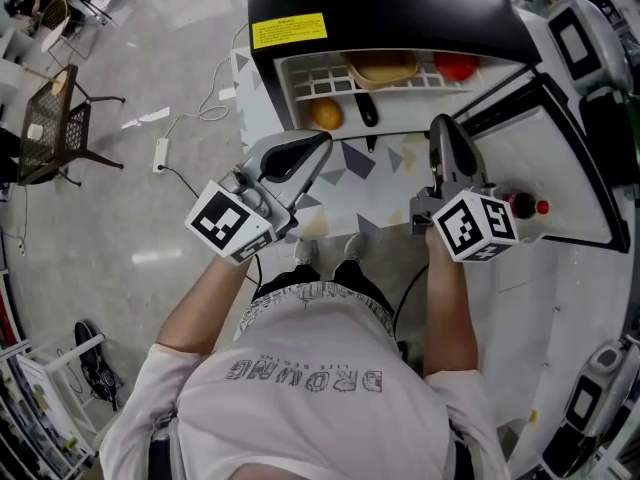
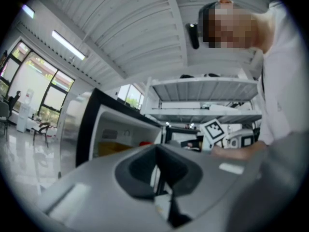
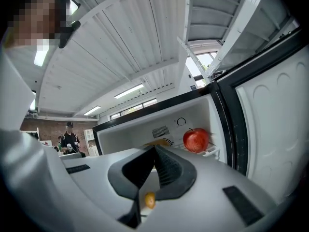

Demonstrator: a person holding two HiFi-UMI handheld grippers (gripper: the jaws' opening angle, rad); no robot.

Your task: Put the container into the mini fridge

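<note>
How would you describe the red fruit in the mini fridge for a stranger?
Find the black-topped mini fridge, door open. On its white wire shelf, look to the end nearest the door. The red fruit there is round and red, unlike the yellow container beside it and the orange fruit below.

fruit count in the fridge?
2. A red apple on the wire shelf at the right; an orange lower down at the left. More may hide behind the yellow container.

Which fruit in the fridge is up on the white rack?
The red apple: it sits on the rack, right of the yellow container. The orange fruit lies lower down, off the rack.
</note>
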